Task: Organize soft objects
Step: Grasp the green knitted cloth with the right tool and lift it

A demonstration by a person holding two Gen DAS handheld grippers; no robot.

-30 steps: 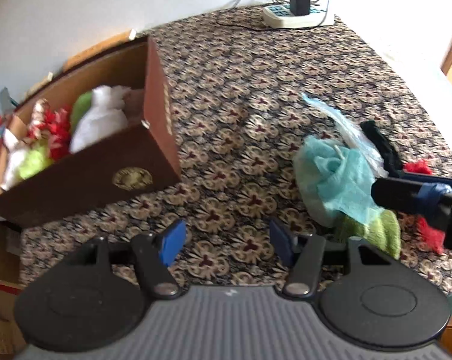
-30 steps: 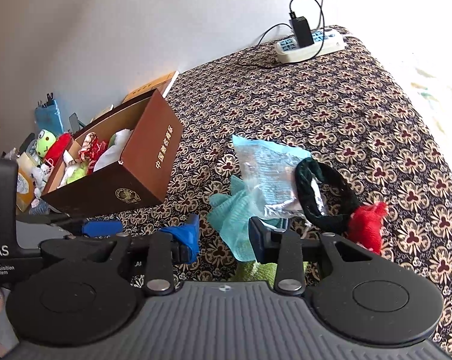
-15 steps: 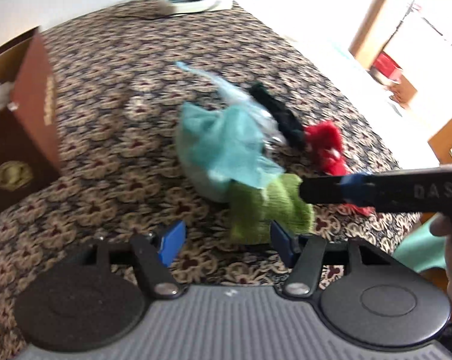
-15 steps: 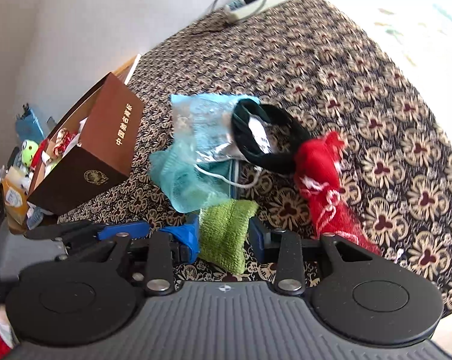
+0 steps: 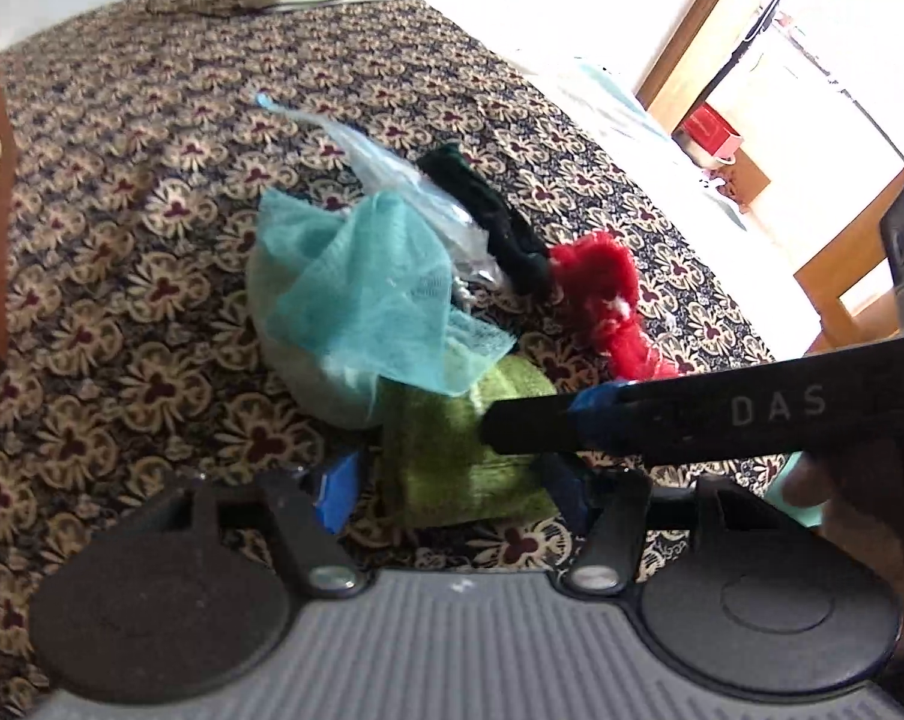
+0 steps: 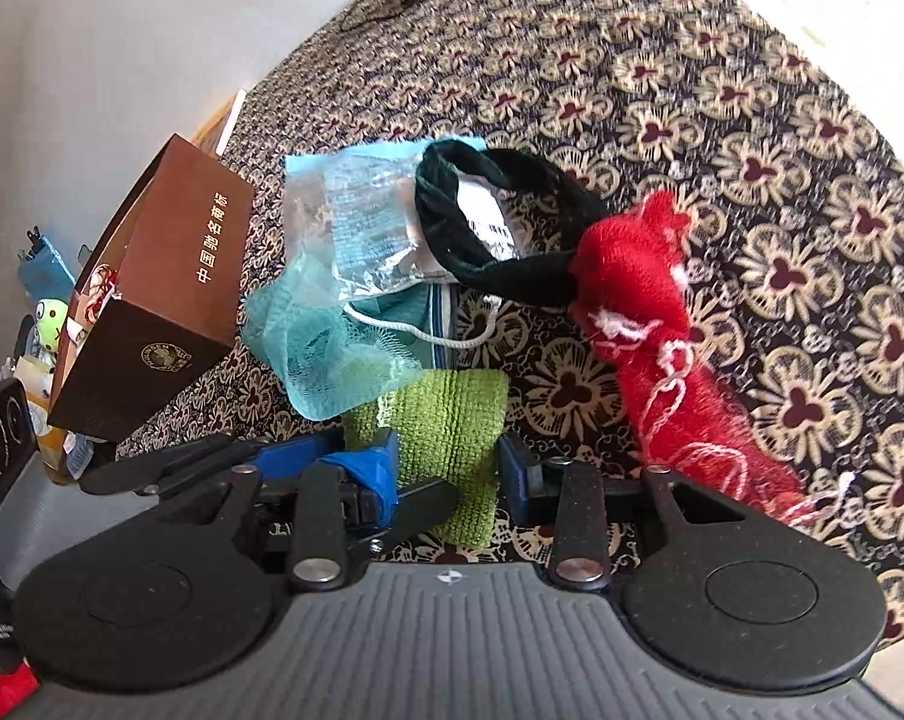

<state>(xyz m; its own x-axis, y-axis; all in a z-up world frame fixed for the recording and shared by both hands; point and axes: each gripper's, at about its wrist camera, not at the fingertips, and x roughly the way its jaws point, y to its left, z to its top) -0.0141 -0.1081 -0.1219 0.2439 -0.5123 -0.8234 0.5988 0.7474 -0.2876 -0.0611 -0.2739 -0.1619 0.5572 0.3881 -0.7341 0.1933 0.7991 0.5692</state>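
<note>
Green cloth (image 6: 446,426) lies between both grippers' parted fingers (image 6: 380,468).

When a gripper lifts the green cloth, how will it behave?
The green cloth looks like soft, looped terry, so it will probably droop and grip well. The teal net overlaps its far edge, so that may drag along.

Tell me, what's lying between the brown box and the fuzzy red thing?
Between the brown box and the red knit piece lie the teal mesh, a clear plastic bag and a dark green band. The right wrist view shows it best.
</note>
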